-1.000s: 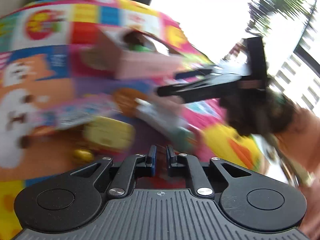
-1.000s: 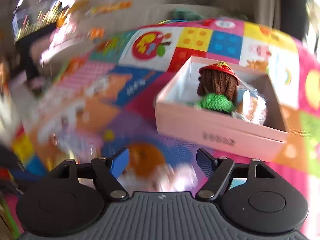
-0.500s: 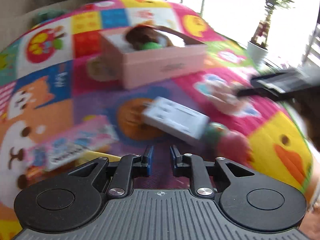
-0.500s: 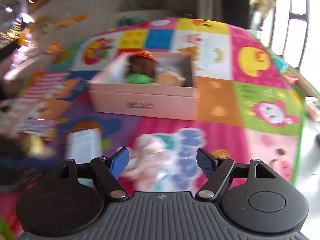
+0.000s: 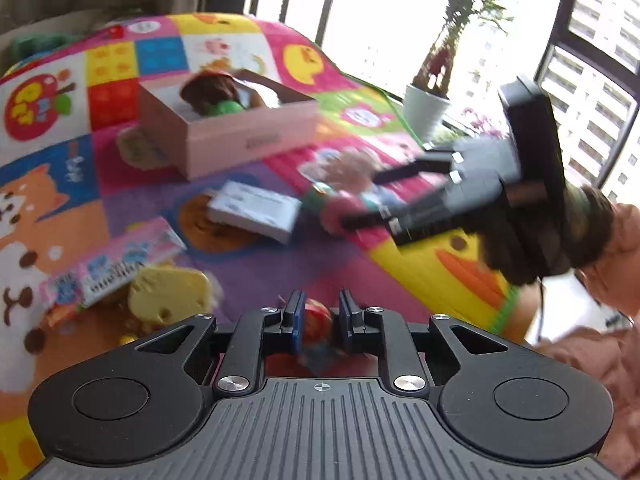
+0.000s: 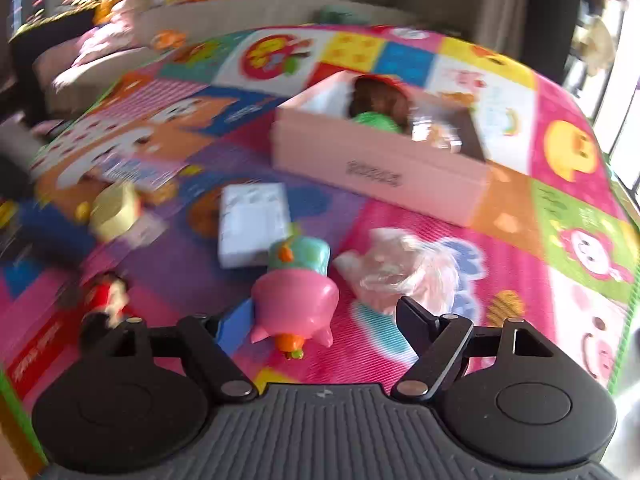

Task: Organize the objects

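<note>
A pink open box [image 5: 240, 136] [image 6: 376, 168] sits on the colourful play mat, with a brown-haired doll in green [image 6: 378, 108] and a clear wrapper inside. My left gripper [image 5: 319, 320] has its jaws partly open around a small red figurine [image 5: 318, 320] lying on the mat. My right gripper [image 6: 312, 320] is open, its fingers either side of a pink and teal toy [image 6: 296, 292] on the mat; the gripper also shows in the left wrist view [image 5: 404, 196]. A white box [image 5: 256, 210] [image 6: 254, 222] lies between them.
A crumpled clear plastic bag [image 6: 404, 272] lies right of the pink toy. A yellow cheese-shaped toy [image 5: 170, 292], a pink printed pack [image 5: 112, 264] and small gold pieces lie at left. A potted plant [image 5: 426, 108] stands by the window.
Both grippers have come down and back over the mat. The left jaws have widened around the red figurine. The right gripper has swung left until the pink toy lies between its fingers.
</note>
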Tool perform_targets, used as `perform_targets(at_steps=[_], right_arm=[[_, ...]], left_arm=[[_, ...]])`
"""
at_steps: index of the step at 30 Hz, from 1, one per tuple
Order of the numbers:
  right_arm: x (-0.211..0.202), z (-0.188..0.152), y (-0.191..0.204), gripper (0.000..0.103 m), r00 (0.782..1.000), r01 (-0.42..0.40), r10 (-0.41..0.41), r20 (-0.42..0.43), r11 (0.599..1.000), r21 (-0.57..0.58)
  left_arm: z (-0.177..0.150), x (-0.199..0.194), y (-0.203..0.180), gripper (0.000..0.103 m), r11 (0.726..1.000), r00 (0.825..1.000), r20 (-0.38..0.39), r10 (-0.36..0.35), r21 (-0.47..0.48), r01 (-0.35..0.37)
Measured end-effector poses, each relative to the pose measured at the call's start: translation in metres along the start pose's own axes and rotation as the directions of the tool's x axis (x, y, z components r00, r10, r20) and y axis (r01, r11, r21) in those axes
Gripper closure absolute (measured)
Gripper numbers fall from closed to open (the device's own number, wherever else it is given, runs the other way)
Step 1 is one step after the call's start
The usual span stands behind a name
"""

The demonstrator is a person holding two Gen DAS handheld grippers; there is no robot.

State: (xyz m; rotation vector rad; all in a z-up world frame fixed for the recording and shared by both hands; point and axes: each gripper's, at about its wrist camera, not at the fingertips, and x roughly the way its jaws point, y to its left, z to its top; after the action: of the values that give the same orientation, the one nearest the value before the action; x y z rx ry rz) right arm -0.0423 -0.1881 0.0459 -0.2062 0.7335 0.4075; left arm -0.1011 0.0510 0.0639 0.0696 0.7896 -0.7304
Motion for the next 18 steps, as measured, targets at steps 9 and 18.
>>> perform_targets(at_steps=[9, 18], right_arm=[[-0.022, -0.008, -0.001, 0.025, 0.998, -0.023, 0.022, 0.066, 0.999, 0.021], [-0.036, -0.025, -0.014, 0.02, 0.99, -0.006, -0.007, 0.141, 0.996, 0.092]], left_arm=[[-0.006, 0.023, 0.012, 0.083, 0.898, 0.998, -0.059, -0.028, -0.44, -0.001], [0.029, 0.062, -0.004, 0.084, 0.872, 0.986, -0.026, 0.163, -0.463, -0.156]])
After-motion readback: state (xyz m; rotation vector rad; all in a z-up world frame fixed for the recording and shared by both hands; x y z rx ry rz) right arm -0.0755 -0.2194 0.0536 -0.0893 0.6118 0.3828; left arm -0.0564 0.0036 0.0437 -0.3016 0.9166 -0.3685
